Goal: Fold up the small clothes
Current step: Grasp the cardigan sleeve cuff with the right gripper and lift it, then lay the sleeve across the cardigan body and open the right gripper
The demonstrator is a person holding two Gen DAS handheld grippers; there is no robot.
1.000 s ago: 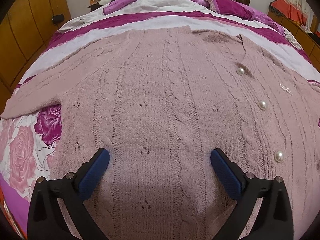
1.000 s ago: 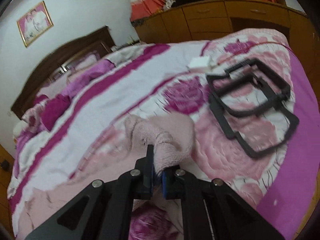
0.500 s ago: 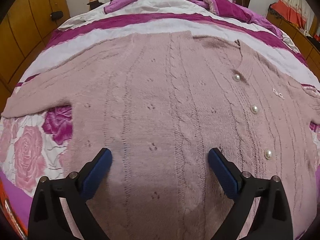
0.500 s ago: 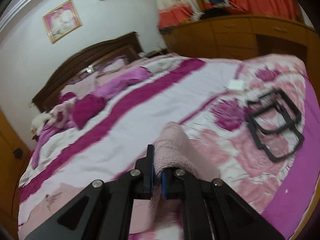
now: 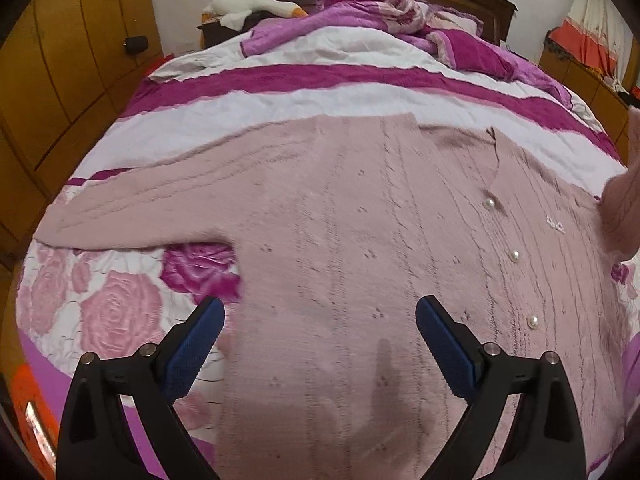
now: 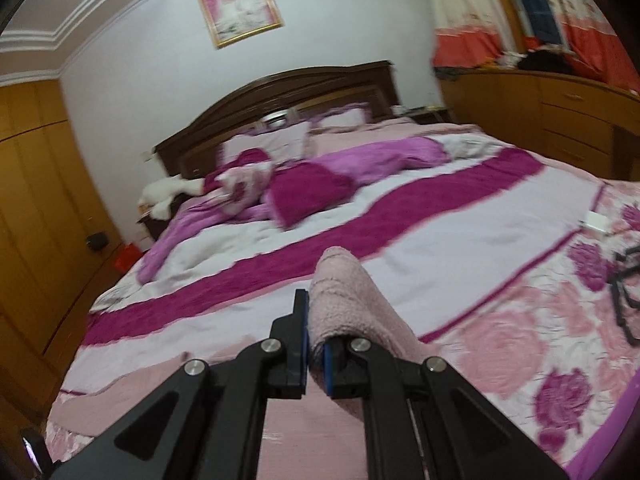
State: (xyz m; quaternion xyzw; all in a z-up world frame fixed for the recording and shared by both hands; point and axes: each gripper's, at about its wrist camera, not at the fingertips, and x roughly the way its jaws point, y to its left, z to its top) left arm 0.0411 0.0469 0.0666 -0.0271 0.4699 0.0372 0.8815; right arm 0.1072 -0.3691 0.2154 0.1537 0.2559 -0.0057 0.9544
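The cardigan (image 5: pixel 340 240)'s hem and lifted sleeve (image 5: pixel 624 208) run off frame.

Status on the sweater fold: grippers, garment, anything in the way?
Left gripper open, empty, above the sweater. Right gripper shut on the sleeve, lifted off the bed. Other sleeve lies flat. Nothing on the sweater.

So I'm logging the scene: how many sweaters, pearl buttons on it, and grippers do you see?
Dusty-pink cable-knit cardigan: 1
Round pearl buttons: 3
Black hand-held grippers with blue pads, left and right: 2
Total: 6
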